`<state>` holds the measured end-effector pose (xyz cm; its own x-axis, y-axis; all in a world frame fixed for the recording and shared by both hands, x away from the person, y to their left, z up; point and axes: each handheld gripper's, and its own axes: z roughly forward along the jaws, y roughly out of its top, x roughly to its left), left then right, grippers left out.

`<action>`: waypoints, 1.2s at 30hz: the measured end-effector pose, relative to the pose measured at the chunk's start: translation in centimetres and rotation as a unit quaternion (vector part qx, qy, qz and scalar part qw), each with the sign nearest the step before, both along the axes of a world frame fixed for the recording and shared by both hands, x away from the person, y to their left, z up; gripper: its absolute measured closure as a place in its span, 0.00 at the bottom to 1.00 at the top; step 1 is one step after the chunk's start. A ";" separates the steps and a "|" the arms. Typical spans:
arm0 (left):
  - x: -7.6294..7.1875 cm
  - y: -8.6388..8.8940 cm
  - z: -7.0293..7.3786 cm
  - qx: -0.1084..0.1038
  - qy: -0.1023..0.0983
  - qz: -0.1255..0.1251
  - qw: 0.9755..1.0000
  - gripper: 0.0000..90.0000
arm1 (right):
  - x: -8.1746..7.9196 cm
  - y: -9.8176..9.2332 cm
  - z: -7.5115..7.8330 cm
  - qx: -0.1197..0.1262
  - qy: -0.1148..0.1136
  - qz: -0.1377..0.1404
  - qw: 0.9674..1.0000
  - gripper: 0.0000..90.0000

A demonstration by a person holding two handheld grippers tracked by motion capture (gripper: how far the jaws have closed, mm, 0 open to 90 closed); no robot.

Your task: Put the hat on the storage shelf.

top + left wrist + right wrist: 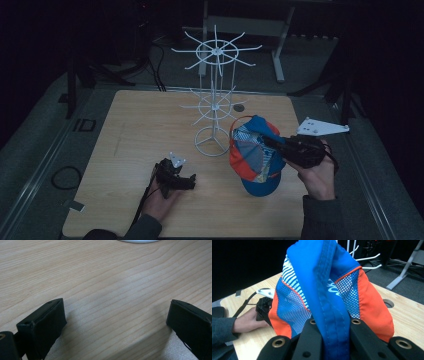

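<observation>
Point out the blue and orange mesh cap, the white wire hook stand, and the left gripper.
Blue and orange mesh cap (252,157): high view, on its mesh crown.
White wire hook stand (212,141): high view, on its round base ring.
Left gripper (115,322): left gripper view, midway between its parted jaws.

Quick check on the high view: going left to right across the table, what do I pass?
Left gripper resting low on the table → white wire rack → blue and orange cap → right gripper holding the cap.
</observation>
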<state>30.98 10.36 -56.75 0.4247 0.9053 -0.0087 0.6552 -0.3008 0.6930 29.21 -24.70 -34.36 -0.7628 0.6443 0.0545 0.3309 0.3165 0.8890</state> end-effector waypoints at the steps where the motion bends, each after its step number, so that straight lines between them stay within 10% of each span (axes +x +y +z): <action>1: 0.0 0.0 0.0 0.000 0.000 0.000 1.000 0.03 | 0.1 -0.2 0.2 0.004 -0.002 -0.001 1.000 0.98; 36: 0.0 0.0 0.0 0.000 0.000 0.000 1.000 0.03 | 0.6 -0.7 2.9 0.040 -0.030 -0.009 0.999 0.98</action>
